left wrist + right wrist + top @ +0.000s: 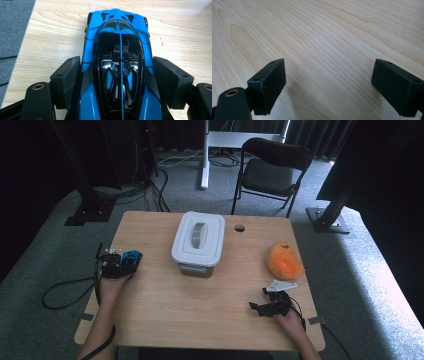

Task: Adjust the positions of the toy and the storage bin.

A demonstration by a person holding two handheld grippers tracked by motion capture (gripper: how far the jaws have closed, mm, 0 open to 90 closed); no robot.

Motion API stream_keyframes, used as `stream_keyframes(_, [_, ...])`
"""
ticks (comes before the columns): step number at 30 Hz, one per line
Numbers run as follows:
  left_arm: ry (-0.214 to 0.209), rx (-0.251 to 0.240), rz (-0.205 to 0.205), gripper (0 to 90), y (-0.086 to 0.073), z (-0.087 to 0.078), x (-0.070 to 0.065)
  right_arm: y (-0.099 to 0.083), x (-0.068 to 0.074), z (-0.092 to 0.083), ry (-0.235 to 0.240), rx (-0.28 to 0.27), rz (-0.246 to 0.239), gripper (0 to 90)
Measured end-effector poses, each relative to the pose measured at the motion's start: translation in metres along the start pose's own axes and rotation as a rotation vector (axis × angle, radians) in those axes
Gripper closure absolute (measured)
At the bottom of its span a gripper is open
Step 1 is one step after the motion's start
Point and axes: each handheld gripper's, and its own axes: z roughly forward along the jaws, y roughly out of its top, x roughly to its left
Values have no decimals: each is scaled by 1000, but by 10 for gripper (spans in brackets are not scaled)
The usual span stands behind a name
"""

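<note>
One glossy blue-and-black toy car (117, 67), clamped between the left gripper (120, 265)'s fingers (66, 77) at the pale wooden worktop (165, 310)'s left edge, long axis along them, nose outward; right gripper (265, 306) wide open, empty, well apart.

This looks like a recording studio or research lab, not a home. A single light wooden table (165, 310) stands on grey carpet (45, 265), ringed by black curtains (30, 160) that shut out the rest of the room. Black metal frame posts (82, 180) on floor plates rise at both far corners of the table, and loose cables (145, 190) run across the carpet. Behind the table stand a black folding chair (272, 170) and the white leg of a stand (205, 155). Pieces of tape (316, 320) mark the table's near edges. A person's hands each hold a wired hand-held gripper, the left one (131, 260) and the right one (258, 304).
</note>
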Motion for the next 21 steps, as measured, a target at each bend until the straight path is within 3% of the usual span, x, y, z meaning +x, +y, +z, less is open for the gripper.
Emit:
stream_keyframes(4, [1, 7, 21, 264, -7, 5, -1, 0, 1, 0, 2, 1, -1, 117])
stream_keyframes(13, [-17, -6, 22, 261, -13, 6, 2, 0, 1, 0, 2, 1, -5, 117])
stream_keyframes(15, [-35, -7, 24, 258, -14, 6, 4, 0, 1, 0, 2, 2, -3, 117])
stream_keyframes(18, [-84, -22, -5, 224, -13, 3, 9, 0, 1, 0, 2, 1, -1, 117])
stream_keyframes(21, [-84, -25, 9, 169, -11, -1, 10, 0, 1, 0, 3, 1, 0, 117])
